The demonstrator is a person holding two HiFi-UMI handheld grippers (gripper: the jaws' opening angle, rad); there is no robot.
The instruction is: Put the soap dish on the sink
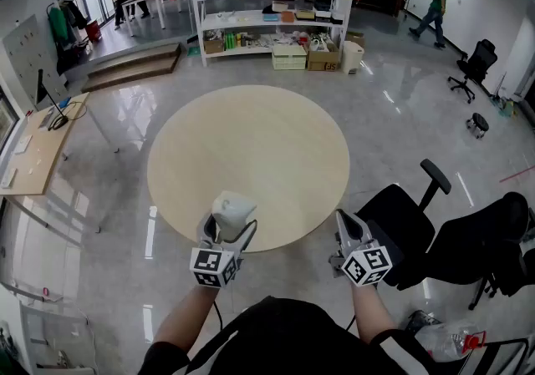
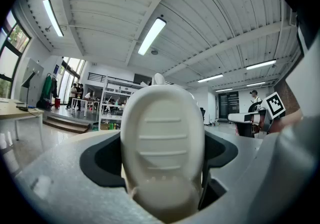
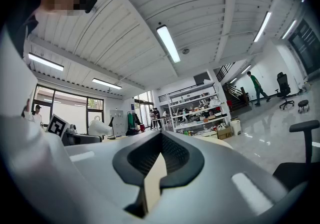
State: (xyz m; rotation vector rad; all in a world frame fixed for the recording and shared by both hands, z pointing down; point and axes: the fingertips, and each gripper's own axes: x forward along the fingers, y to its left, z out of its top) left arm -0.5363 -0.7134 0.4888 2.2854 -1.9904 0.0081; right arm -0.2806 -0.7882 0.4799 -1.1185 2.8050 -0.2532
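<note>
**Carrying stage.** The soap dish [image 2: 162,148] stands on end, pinched between the widely spread jaws of the left gripper [image 1: 227,225]. It is a smooth off-white oval, probably plastic, with shallow moulded ribs. It is held at the near edge of the round, pale, matte table [image 1: 251,139]. The right gripper [image 1: 347,227] is empty, its jaws pressed together. No sink is in view, so the placing is still to be done.

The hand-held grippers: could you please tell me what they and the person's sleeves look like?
Both the left hand-held gripper and the right hand-held gripper have light grey bodies with black jaw linings, and each carries a white cube with black square markers. The person wears a black top with short sleeves.
</note>
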